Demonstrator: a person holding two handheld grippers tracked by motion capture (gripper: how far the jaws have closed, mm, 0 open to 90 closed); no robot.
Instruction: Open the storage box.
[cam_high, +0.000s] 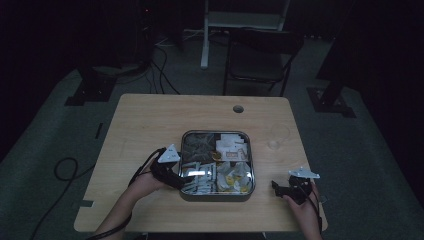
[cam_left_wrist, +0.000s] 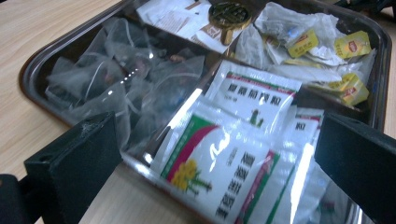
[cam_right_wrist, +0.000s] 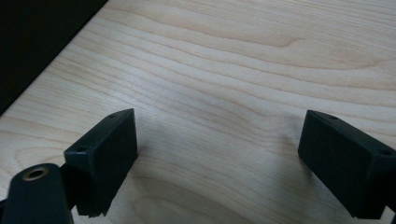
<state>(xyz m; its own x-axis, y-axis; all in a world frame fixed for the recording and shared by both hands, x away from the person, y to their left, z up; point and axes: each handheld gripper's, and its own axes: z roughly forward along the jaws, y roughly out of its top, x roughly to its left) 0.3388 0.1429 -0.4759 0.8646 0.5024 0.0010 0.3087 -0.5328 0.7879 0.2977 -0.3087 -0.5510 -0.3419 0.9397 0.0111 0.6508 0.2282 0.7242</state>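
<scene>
Left gripper (cam_left_wrist: 215, 154) is being held at the near-left corner of the tray (cam_high: 218, 194), jaws spread wide either side of the glossy white-and-green sachets (cam_left_wrist: 219, 172), probably being lined up for a pick. Sachets are being kept in the near-left compartment; crinkly clear pouches (cam_left_wrist: 116, 84) are lying behind them. Tray is metal, square, round-cornered, near the table's (cam_high: 150, 115) front edge. Right gripper (cam_right_wrist: 219, 158) is being parked over bare pale wood near the front-right corner, jaws spread, nothing pinched.

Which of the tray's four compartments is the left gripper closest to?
The compartment of white sachets printed in green and red; the left gripper has its jaws spread over it. The others hold clear pouches, yellow-tagged bags, paper packets.
</scene>
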